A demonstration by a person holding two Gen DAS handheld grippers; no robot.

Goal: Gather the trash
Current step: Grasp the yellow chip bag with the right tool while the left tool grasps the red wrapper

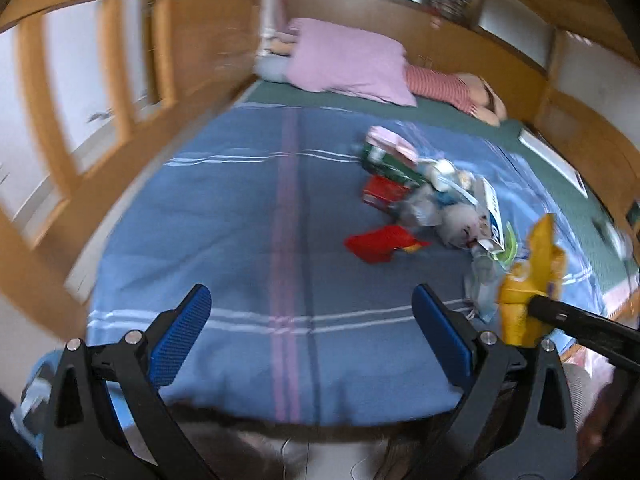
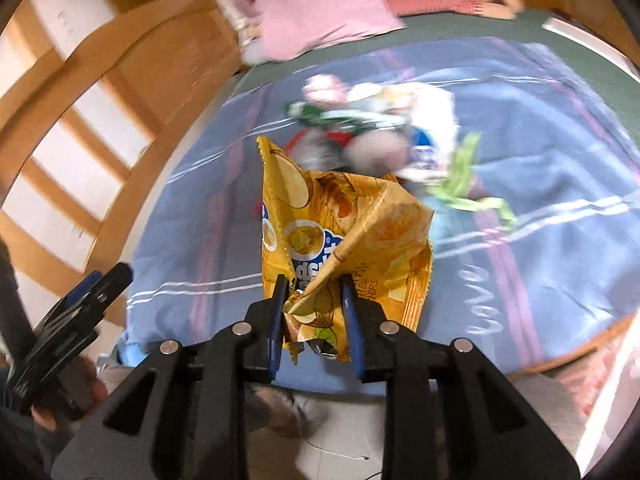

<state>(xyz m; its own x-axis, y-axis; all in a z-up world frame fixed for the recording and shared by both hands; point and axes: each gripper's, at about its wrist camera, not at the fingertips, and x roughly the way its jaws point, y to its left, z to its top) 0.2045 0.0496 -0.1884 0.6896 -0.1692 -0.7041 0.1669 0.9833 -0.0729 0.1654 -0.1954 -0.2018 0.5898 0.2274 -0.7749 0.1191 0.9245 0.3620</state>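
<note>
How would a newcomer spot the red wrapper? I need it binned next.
On the blue striped blanket covering the bed, find the heap of mixed litter. The flat crumpled red wrapper lies alone on the heap's near edge, plain bright red.

You get soft, even daylight in both views, with no hard shadows and no glare. Motion blur smears the wooden panels (image 1: 120, 80) and the trash pile (image 2: 372, 128); the yellow chip bag (image 2: 340, 236) stays fairly sharp. Fisheye distortion bends every edge, and the corners go dark.

chip bag (image 2: 344, 236): "CHIPS" | blanket (image 2: 560, 200): perhaps "love"
</note>
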